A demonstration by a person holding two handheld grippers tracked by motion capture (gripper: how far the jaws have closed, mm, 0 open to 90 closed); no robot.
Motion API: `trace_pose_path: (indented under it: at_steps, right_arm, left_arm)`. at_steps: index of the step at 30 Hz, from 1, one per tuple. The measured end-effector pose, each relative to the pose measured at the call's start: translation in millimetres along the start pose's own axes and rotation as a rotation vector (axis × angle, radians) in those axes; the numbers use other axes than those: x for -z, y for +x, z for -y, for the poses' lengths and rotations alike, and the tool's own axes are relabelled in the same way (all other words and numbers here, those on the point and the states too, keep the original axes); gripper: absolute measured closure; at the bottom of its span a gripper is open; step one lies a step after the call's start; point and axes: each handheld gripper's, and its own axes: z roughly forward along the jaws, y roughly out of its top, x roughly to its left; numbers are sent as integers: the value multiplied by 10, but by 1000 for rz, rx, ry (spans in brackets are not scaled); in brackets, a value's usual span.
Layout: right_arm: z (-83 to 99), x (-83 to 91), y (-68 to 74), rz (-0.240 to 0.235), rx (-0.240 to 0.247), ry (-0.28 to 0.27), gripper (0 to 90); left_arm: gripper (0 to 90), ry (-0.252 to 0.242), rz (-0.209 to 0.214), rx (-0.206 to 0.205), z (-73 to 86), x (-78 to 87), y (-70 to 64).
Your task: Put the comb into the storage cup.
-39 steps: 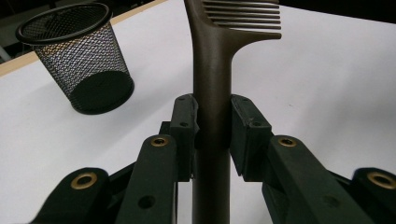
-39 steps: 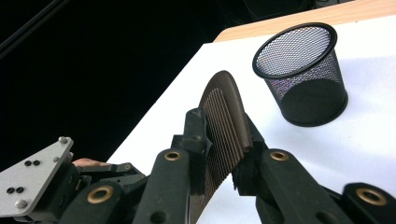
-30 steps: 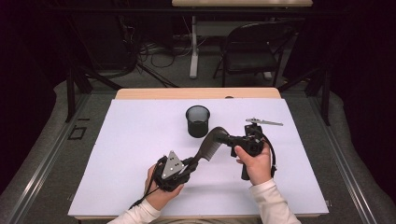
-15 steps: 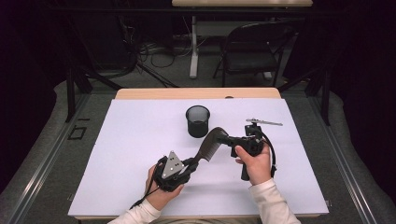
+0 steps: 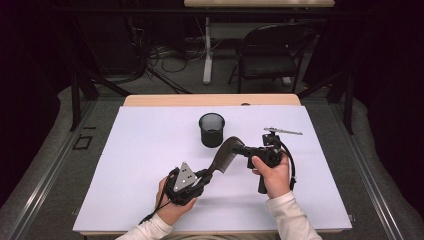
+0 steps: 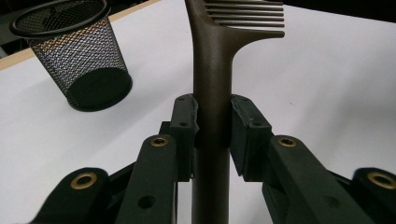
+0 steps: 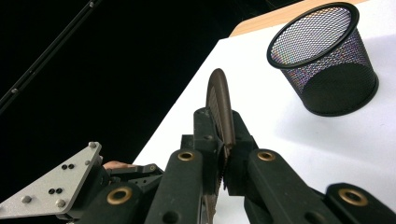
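Both claws are on the same brown comb, held up off the white table. Left gripper is clamped on the handle, right gripper squeezed on the toothed end. Just past the comb sits a black mesh cup, upright.

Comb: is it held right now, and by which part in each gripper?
Yes. The left gripper clamps the brown comb by its handle; the right gripper clamps it at the toothed end.
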Motion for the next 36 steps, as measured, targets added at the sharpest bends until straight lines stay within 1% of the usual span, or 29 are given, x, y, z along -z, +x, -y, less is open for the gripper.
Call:
trace_pose_path:
  at_steps: [11,23,27,30,36]
  right_arm:
    - [3,1,-11,-7,-11,-2,870]
    - [8,-4,0,-13,-8,-1,870]
    - [14,-12,4,-13,-7,3,870]
    - [17,-19,3,-14,-5,7,869]
    - [15,-12,2,-13,-6,-1,870]
  left_arm:
    - [721,-4,-3,3,5,-1,-2]
    - [712,-7,-8,11,13,-4,10]
    - [689,-11,-5,24,13,-5,20]
    - [658,-12,-1,24,15,-7,25]
    - [596,-15,-3,32,16,-8,30]
